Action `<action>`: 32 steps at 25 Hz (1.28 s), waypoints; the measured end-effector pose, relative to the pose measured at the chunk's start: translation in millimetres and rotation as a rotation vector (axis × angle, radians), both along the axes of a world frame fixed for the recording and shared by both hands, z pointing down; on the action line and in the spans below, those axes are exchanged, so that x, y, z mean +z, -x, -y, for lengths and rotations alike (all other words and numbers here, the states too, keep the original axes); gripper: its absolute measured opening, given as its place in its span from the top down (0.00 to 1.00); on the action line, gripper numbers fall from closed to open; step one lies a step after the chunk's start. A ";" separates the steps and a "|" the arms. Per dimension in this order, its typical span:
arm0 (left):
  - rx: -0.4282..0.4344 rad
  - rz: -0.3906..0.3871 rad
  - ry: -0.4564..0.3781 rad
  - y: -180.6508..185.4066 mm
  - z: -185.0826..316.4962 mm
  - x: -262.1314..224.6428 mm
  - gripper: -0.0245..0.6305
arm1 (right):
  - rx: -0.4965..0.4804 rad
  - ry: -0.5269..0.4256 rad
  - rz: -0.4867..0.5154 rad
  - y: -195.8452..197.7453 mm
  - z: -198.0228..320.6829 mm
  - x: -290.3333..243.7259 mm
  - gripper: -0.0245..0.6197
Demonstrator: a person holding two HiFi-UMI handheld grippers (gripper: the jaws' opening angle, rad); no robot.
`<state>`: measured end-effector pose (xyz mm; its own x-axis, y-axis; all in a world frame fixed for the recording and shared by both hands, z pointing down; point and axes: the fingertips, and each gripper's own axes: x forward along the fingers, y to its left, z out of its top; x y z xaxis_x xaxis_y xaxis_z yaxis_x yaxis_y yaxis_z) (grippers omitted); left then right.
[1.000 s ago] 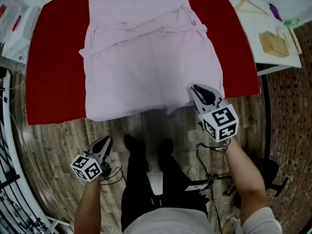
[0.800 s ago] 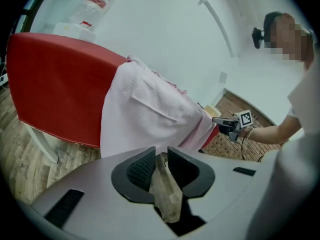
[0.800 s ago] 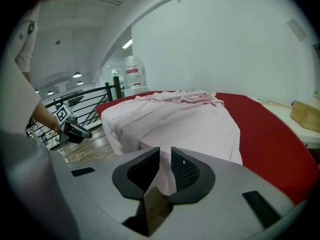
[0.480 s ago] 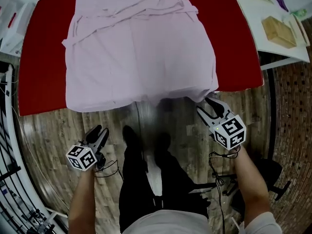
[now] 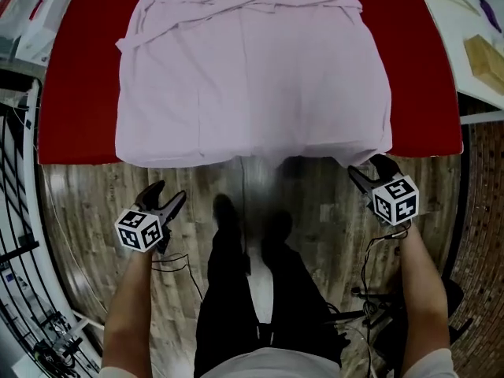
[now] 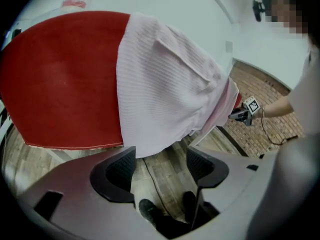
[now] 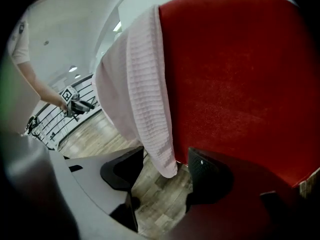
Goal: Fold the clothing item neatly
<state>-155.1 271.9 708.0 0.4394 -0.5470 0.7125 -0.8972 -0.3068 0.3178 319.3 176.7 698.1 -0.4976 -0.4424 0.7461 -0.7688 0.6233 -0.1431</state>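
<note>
A pale pink garment [image 5: 252, 69] lies spread on the red table [image 5: 79, 93], its hem draped over the near edge. My left gripper [image 5: 163, 201] hangs below that edge over the wood floor. Its jaws have just been opening and stand open with nothing between them. In the left gripper view the hem [image 6: 160, 109] hangs above and beyond the left gripper [image 6: 161, 163]. My right gripper [image 5: 368, 172] sits under the garment's near right corner. Its jaws have also just been opening. In the right gripper view the corner [image 7: 162, 154] dangles between the open jaws of the right gripper [image 7: 165, 171], untouched by either pad.
A white side table [image 5: 465, 77] with a wooden block [image 5: 484, 53] stands at the right. A black railing [image 5: 16, 211] runs along the left. The person's legs and shoes [image 5: 228, 211] stand on the wood floor between the grippers.
Both grippers have sunk from table height to below the near edge, and both jaws went from shut to open. The right gripper left the garment's corner on the table.
</note>
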 end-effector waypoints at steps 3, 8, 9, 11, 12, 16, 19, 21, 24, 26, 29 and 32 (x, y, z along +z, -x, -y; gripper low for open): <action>0.032 0.031 0.009 14.7 2.2 7.9 0.49 | -0.039 0.020 -0.006 6.6 6.9 9.4 0.56; 0.070 0.069 0.030 36.7 12.9 23.6 0.44 | -0.103 0.048 -0.014 16.9 8.8 21.5 0.52; 0.079 0.082 0.037 41.3 14.9 27.8 0.44 | -0.120 0.058 -0.018 19.1 8.6 25.4 0.51; 0.110 0.107 0.052 47.6 20.3 38.2 0.44 | -0.163 0.071 -0.053 20.7 8.7 33.4 0.50; 0.136 0.117 0.057 48.0 24.7 44.2 0.44 | -0.180 0.072 -0.078 19.1 9.4 36.4 0.50; 0.250 0.150 0.054 52.7 42.6 58.8 0.44 | -0.199 0.064 -0.128 24.8 17.4 47.4 0.50; 0.286 0.172 0.047 55.6 52.7 60.8 0.44 | -0.221 0.064 -0.129 37.0 26.3 57.8 0.50; 0.331 0.177 0.047 46.1 58.0 65.7 0.44 | -0.209 0.066 -0.129 35.3 29.8 61.8 0.50; 0.380 0.167 0.044 28.2 61.7 74.1 0.44 | -0.192 0.080 -0.123 33.5 30.5 65.3 0.50; 0.379 0.151 0.032 17.9 64.7 75.2 0.44 | -0.175 0.085 -0.120 34.2 31.4 65.2 0.50; 0.380 0.157 0.007 10.2 64.2 69.1 0.73 | -0.129 0.092 -0.087 37.6 30.3 62.5 0.50; 0.350 0.124 0.021 8.1 53.7 61.4 0.94 | -0.099 0.104 -0.075 39.2 23.7 58.9 0.53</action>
<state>-163.2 218.2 769.4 0.5068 -0.3632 0.7818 -0.7712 -0.5963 0.2229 280.0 153.0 756.9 -0.4762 -0.3122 0.8220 -0.7153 0.6813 -0.1556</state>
